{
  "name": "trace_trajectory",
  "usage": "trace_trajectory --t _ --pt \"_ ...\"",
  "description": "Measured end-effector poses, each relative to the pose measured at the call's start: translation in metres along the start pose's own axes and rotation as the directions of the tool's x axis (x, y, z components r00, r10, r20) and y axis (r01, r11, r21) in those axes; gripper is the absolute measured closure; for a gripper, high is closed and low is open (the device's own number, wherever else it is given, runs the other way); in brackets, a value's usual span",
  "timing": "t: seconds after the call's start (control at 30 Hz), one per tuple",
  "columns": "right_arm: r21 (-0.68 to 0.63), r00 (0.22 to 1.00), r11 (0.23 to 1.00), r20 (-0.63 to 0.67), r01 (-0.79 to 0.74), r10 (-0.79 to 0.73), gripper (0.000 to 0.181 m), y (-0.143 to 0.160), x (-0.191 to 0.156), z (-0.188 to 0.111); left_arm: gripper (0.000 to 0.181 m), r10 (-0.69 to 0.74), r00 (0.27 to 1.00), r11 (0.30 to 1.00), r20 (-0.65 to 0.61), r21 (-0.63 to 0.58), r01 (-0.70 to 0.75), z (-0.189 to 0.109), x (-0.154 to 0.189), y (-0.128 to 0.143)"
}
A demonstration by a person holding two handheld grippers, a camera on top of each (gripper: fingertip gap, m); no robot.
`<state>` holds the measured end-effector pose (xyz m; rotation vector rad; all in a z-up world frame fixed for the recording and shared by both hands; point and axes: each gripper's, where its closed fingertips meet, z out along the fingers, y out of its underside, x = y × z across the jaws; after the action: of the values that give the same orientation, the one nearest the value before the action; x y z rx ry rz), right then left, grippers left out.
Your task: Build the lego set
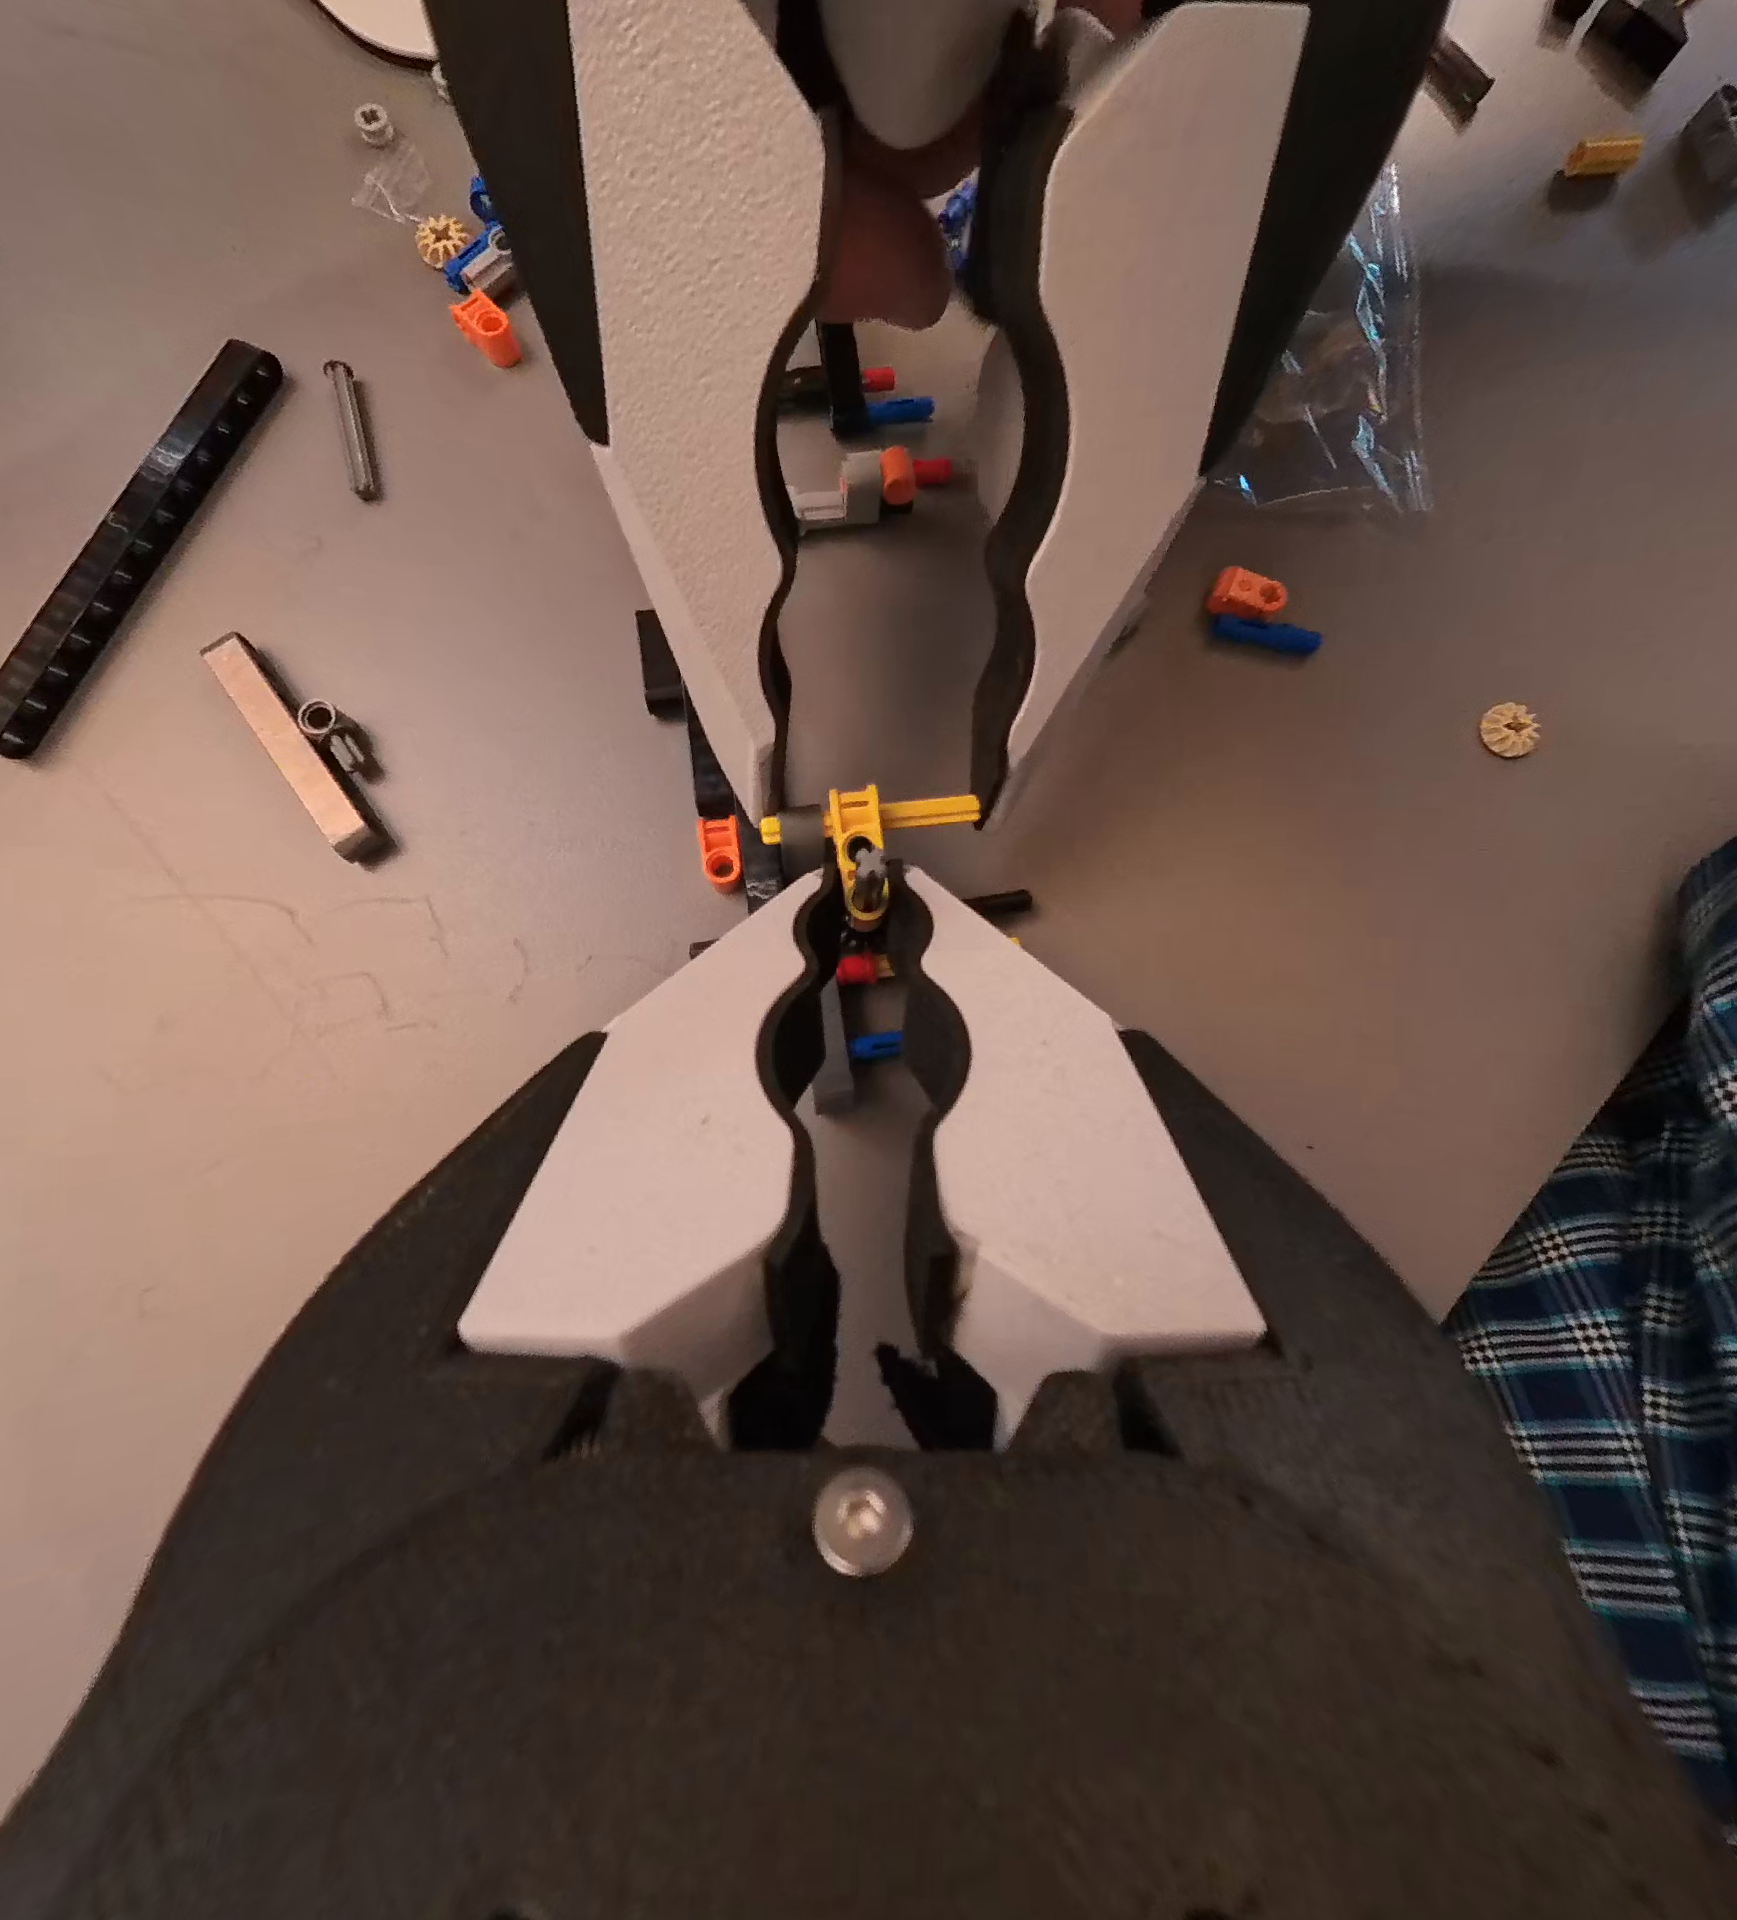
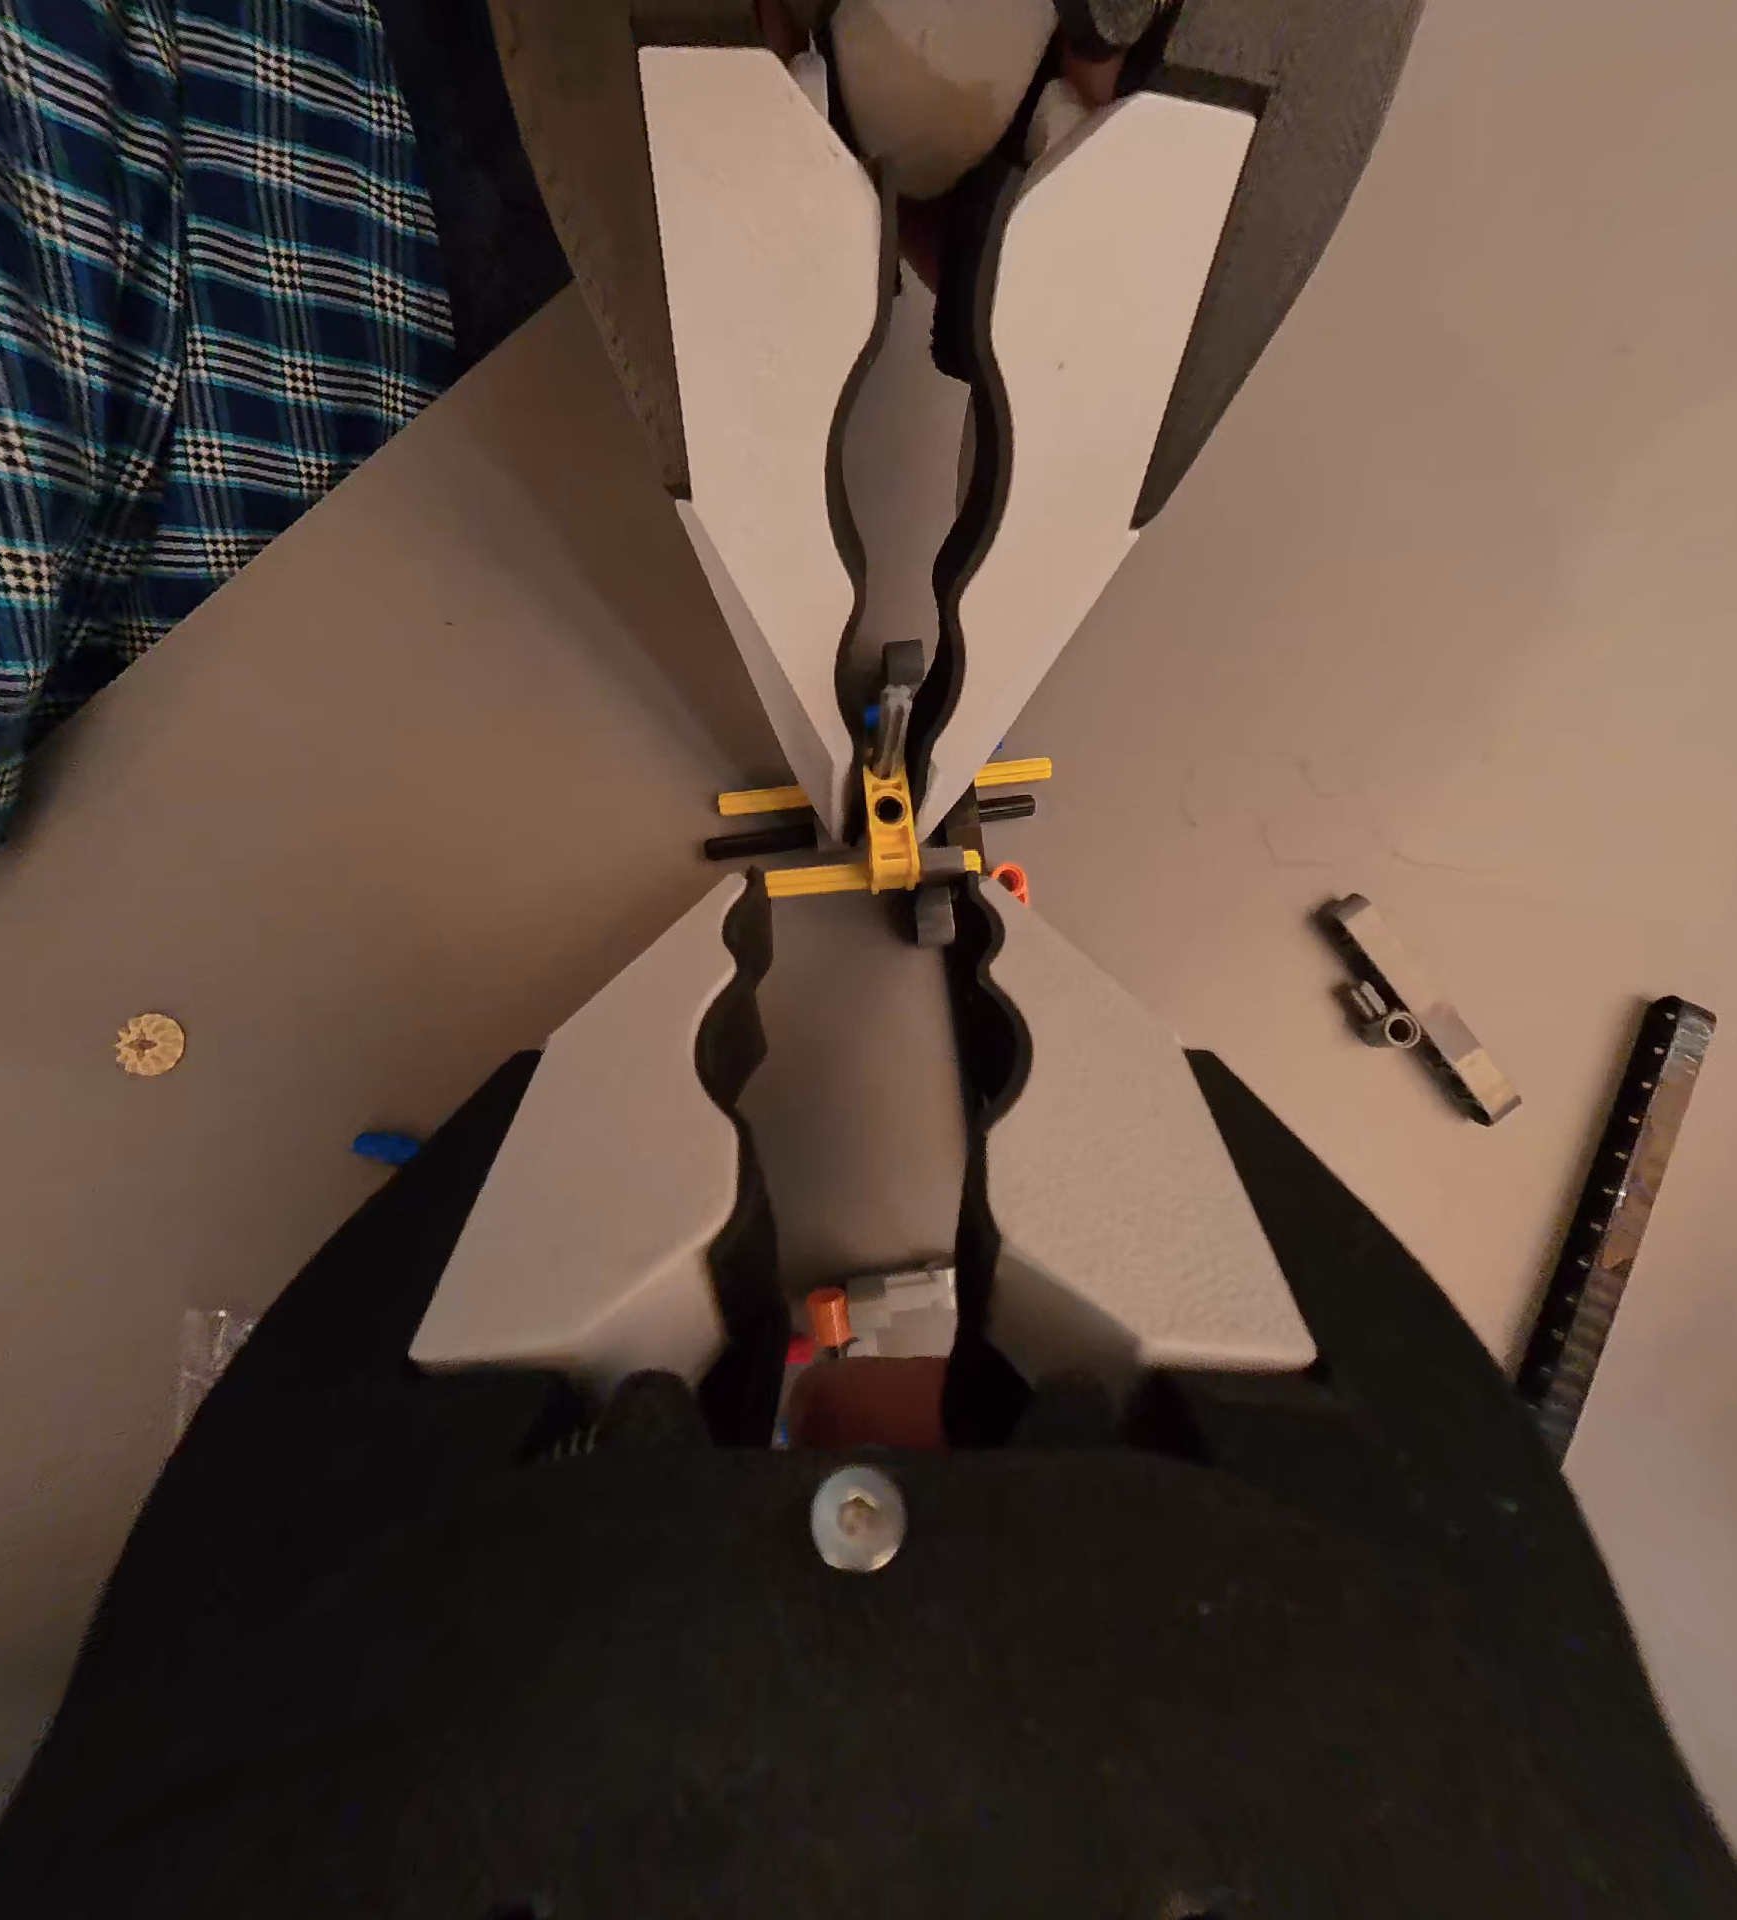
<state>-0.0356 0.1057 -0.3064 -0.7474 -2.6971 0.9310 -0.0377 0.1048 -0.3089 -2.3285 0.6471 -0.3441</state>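
My left gripper [image 1: 864,883] is shut on a yellow connector [image 1: 859,831] with a grey axle [image 1: 874,868] through it. A yellow axle [image 1: 931,808] with a grey bush [image 1: 799,828] runs crosswise through the connector. My right gripper [image 1: 879,816] comes in from opposite and its two fingertips press on the ends of that yellow axle. In the right wrist view the right gripper [image 2: 864,883] spans the yellow axle [image 2: 817,879], and the left gripper [image 2: 885,821] pinches the yellow connector [image 2: 888,821]. Both hold the piece above the grey table [image 1: 168,1039].
Below lie another yellow axle [image 2: 760,800], a black axle [image 2: 739,844] and an orange connector [image 1: 718,847]. A long black beam [image 1: 121,551], grey axle [image 1: 355,426], grey beam [image 1: 287,743], tan gear [image 1: 1508,729], plastic bag [image 1: 1352,384] and small sub-assembly [image 1: 864,488] are spread around. Plaid cloth [image 1: 1726,1247] is at the edge. The grippers are tip to tip, or close to it.
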Motion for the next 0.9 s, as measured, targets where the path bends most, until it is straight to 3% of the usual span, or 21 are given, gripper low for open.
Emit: trace_trajectory --t 0.9 --pt "0.030 0.993 0.996 -0.079 -0.085 0.087 0.147 -0.0035 0.0009 0.0011 0.177 -0.001 0.999 1.000 -0.039 -0.027 0.000 0.0051 -0.0006 0.0031"
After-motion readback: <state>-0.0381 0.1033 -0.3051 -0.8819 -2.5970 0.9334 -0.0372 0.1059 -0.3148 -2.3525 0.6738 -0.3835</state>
